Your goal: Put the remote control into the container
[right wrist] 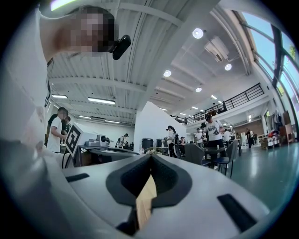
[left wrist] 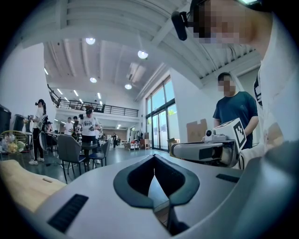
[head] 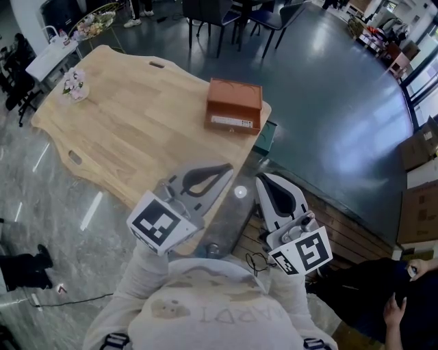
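The container, a brown-orange lidded box (head: 234,104), sits near the far right corner of the wooden table (head: 130,130). No remote control shows in any view. Both grippers are held close to the person's chest, off the table's near edge. My left gripper (head: 229,166) points toward the box, its jaws closed tip to tip with nothing between them (left wrist: 154,157). My right gripper (head: 262,179) hangs beside it over the floor, also shut and empty (right wrist: 150,156). Each gripper view looks out into the hall and catches the other gripper: the right one (left wrist: 205,150), the left one (right wrist: 100,150).
A small bunch of flowers (head: 74,85) lies on the table's far left. Dark chairs (head: 226,14) stand beyond the table. Cardboard boxes (head: 419,205) line the right side. A seated person's hand (head: 393,311) shows at the lower right. Several people stand in the hall.
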Action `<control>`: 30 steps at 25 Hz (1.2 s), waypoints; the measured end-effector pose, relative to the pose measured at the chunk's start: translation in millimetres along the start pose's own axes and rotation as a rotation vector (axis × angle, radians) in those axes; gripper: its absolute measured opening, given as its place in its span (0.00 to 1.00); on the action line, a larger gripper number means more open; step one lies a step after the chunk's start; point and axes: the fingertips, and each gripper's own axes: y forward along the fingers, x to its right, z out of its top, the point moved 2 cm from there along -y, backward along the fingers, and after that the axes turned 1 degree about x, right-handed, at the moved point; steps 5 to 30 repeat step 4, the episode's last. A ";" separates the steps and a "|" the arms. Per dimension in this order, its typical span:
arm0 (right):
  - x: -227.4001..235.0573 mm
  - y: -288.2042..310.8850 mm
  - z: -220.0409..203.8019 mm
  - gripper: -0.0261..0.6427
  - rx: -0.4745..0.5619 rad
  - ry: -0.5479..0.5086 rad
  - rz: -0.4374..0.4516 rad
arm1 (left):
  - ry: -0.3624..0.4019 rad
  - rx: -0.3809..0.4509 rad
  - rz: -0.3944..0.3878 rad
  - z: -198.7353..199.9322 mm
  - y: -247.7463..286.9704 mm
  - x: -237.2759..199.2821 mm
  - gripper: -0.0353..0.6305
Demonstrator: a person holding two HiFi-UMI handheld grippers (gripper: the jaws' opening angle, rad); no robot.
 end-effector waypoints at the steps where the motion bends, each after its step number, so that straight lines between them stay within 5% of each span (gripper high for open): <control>1: 0.9 1.1 -0.3 0.06 0.000 0.000 0.001 | 0.001 0.000 0.000 -0.1 0.8 -1.0 0.07; 30: 4.3 4.1 -0.1 0.06 0.002 0.000 0.002 | 0.004 0.001 -0.001 0.5 3.9 -4.1 0.07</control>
